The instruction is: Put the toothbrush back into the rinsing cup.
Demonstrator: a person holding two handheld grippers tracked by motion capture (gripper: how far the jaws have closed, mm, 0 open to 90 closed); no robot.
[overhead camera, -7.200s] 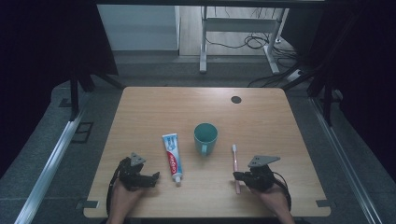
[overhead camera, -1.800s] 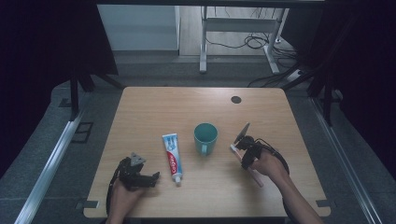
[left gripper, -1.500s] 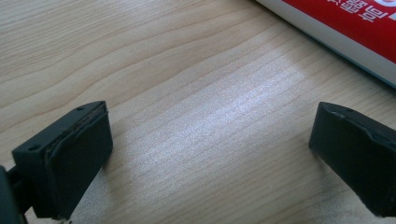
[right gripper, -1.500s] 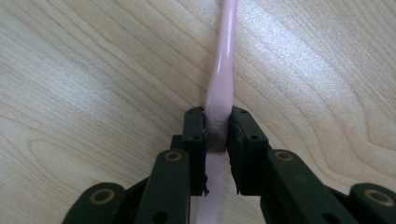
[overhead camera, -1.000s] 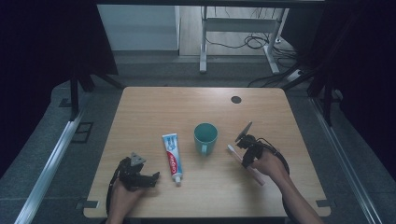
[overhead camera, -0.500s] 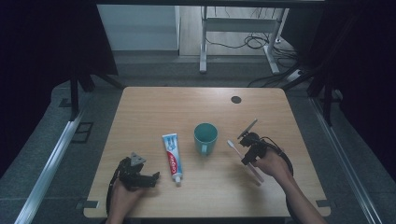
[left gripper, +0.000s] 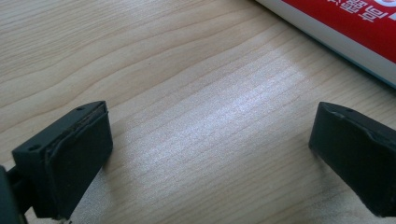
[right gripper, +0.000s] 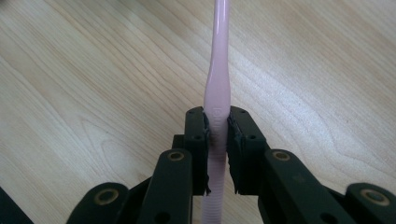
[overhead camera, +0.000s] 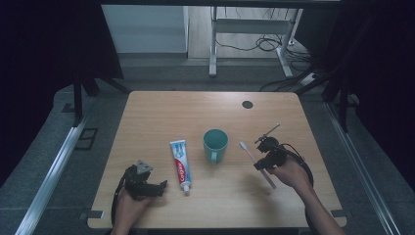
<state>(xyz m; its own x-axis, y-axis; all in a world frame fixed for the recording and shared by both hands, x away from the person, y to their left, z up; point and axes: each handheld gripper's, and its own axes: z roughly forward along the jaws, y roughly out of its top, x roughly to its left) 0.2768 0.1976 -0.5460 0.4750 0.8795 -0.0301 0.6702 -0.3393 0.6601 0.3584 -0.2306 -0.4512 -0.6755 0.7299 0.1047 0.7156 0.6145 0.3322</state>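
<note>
Right gripper view: a slim pink plastic toothbrush (right gripper: pixel 219 70) is clamped between the right gripper (right gripper: pixel 217 126) pads, near the wooden table (overhead camera: pixel 161 112) right edge, beside a teal mug (overhead camera: pixel 215 143). Left gripper (left gripper: pixel 210 149) rests released near the front-left corner, by a red-and-white toothpaste tube (overhead camera: pixel 180 160).

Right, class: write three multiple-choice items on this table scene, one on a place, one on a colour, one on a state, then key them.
1. Where does the toothpaste lie?
A. left of the cup
B. inside the cup
C. right of the cup
2. What colour is the toothbrush?
A. blue
B. pink
C. green
3. How is the right gripper?
A. open and free
B. shut on the cup
C. shut on the toothbrush

Key: 1 A, the high view shows it beside the cup's left; 2 B, its handle is pink; 3 C, both jaws clamp the handle.
</note>
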